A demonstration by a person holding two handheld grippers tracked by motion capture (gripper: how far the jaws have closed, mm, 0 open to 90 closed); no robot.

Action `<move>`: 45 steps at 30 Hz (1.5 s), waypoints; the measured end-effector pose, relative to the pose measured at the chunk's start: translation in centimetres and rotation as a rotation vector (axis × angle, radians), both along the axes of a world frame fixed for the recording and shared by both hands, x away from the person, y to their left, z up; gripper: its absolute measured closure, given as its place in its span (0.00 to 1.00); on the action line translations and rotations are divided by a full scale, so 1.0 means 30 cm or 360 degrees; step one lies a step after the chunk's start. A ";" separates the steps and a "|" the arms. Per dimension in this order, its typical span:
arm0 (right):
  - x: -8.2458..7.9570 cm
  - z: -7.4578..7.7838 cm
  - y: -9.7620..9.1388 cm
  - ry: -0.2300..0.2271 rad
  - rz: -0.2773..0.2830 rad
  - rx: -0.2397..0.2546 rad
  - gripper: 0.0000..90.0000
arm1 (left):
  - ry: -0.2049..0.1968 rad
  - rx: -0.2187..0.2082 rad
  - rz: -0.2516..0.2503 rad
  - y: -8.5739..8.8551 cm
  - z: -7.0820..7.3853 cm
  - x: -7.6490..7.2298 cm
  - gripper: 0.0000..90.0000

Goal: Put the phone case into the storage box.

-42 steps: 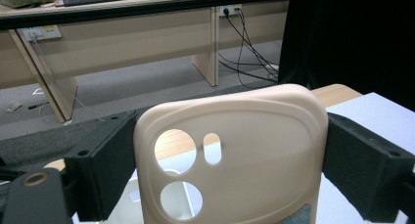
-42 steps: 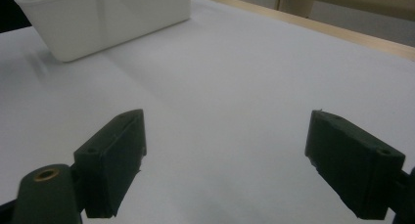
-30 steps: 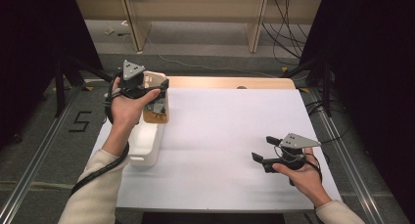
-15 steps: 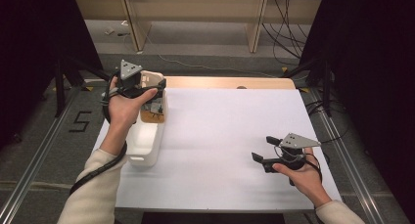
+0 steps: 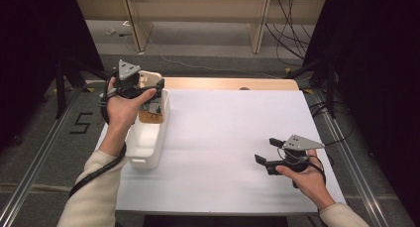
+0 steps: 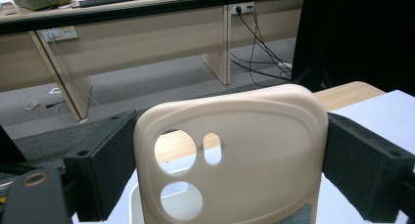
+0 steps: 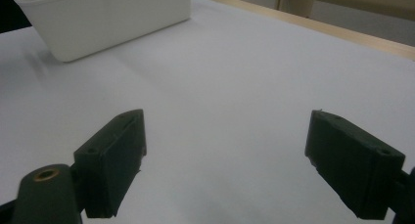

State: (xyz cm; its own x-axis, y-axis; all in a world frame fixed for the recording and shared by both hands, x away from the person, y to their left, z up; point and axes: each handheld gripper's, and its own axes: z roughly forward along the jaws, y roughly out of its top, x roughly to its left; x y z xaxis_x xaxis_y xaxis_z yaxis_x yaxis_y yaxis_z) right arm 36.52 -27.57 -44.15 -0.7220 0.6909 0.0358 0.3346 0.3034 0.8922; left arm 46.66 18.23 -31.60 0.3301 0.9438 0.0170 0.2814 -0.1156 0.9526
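Your left gripper [image 6: 230,185] clamps the beige phone case [image 6: 235,150] above the white bin [image 5: 146,138], far left; right gripper [image 7: 225,160] wide open, near right on the bench [image 5: 223,138].

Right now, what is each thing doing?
Left gripper: shut on the phone case.
Phone case: beige, held upright above the white bin.
White bin: on the table, open-topped.
Right gripper: open, holding nothing, low over the table.

Grey carpet floor [image 5: 208,51], wooden desks [image 6: 147,33] behind, black curtains [image 5: 376,63] flanking.
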 end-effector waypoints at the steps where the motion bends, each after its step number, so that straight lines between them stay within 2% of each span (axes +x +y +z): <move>1: 0.000 0.000 0.000 0.0000 0.0001 0.0000 0.18 | 0.0001 0.0005 0.0002 0.002 -0.001 0.001 0.13; 32: 0.001 -0.001 -0.001 0.0002 -0.0001 0.0000 0.18 | 0.0001 0.0059 0.0021 0.022 -0.027 0.033 0.12; 45: 0.001 -0.001 -0.001 0.0005 -0.0001 0.0001 0.18 | -0.0006 0.0080 0.0023 0.008 -0.035 0.055 0.12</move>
State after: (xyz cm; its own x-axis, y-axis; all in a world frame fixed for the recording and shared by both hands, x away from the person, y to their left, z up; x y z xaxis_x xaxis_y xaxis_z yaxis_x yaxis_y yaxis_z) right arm 36.55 -27.58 -44.18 -0.7215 0.6914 0.0384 0.3374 0.3025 0.8914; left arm 48.33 18.47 -32.65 0.3165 0.9463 0.0660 0.2795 -0.1595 0.9468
